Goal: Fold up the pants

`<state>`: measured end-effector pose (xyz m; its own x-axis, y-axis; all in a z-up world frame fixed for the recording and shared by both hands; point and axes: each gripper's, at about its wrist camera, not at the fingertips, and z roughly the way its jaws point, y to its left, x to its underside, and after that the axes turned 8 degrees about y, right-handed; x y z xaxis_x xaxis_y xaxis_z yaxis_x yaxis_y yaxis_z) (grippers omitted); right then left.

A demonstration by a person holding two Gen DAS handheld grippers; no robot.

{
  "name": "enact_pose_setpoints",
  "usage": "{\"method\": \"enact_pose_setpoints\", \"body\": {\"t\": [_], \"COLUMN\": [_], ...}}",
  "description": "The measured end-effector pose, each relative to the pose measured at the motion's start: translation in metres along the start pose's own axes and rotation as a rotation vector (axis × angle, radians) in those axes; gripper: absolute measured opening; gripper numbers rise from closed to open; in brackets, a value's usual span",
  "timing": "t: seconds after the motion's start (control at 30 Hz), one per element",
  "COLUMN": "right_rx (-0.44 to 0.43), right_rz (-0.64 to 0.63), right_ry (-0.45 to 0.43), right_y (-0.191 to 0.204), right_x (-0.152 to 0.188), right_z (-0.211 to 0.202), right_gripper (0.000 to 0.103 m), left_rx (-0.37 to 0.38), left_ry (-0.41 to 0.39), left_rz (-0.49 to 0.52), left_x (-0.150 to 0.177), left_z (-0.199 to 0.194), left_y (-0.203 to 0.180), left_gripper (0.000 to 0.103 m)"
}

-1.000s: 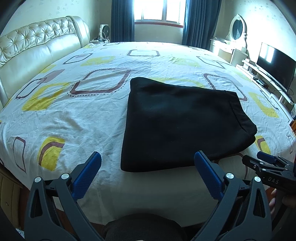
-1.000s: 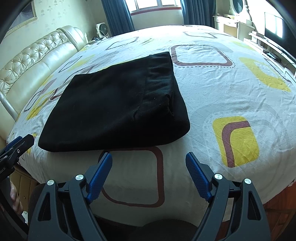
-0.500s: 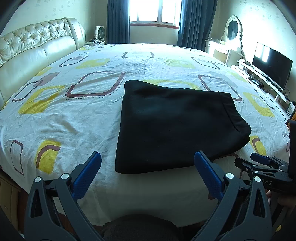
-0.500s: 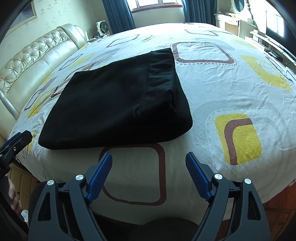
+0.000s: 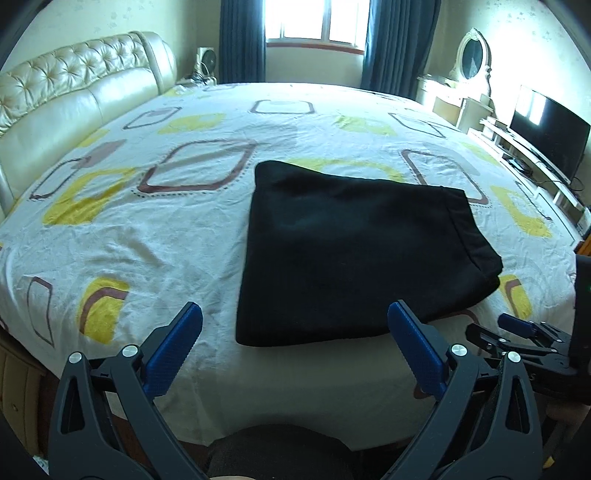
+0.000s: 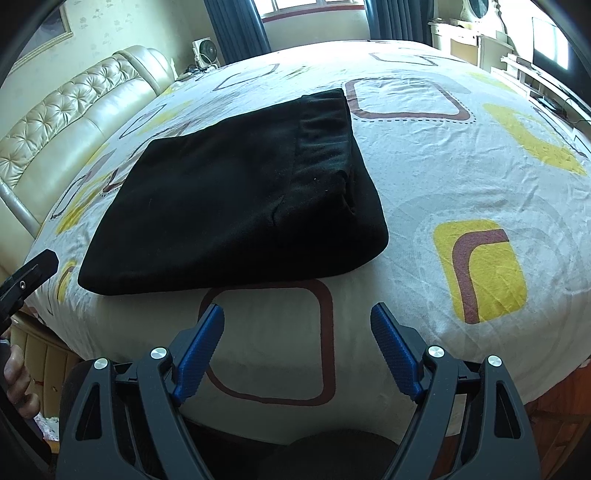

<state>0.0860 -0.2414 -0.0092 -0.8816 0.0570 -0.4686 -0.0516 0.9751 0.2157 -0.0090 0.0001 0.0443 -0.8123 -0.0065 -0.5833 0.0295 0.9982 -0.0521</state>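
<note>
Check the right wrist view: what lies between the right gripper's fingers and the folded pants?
Only bare bedsheet, with a brown printed square, separates the right gripper from the pants. Both jaws stand open, empty.

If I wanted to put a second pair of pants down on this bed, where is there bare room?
Plenty. The widest bare stretch of bedsheet lies between the folded black pants and the cream headboard. More lies beyond the pants toward the window, and on the television side. It is tightest at the near edge, where both open grippers hover.
</note>
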Motion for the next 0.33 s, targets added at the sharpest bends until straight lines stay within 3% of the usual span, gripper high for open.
{"method": "enact_pose_setpoints", "body": {"t": [0.13,0.23,0.33], "right_rx": [-0.036,-0.072,-0.069], "right_rz": [0.003,0.009,0.021], "right_ry": [0.011,-0.021,-0.092], "right_y": [-0.001,-0.007,-0.022], "right_x": [-0.005,-0.021,-0.055], "right_z": [-0.006,-0.020,-0.034], "right_gripper": [0.080,0.080,0.080], "left_rx": [-0.013,-0.020,-0.116], "left_ry": [-0.058,-0.027,-0.012], "left_rz": [0.023,0.016,-0.046], "left_x": [-0.016,-0.043,-0.076], "left_z": [-0.003,0.013,0.044], "left_y": [0.010,0.039,0.088], "left_gripper": [0.101,0.101,0.101]}}
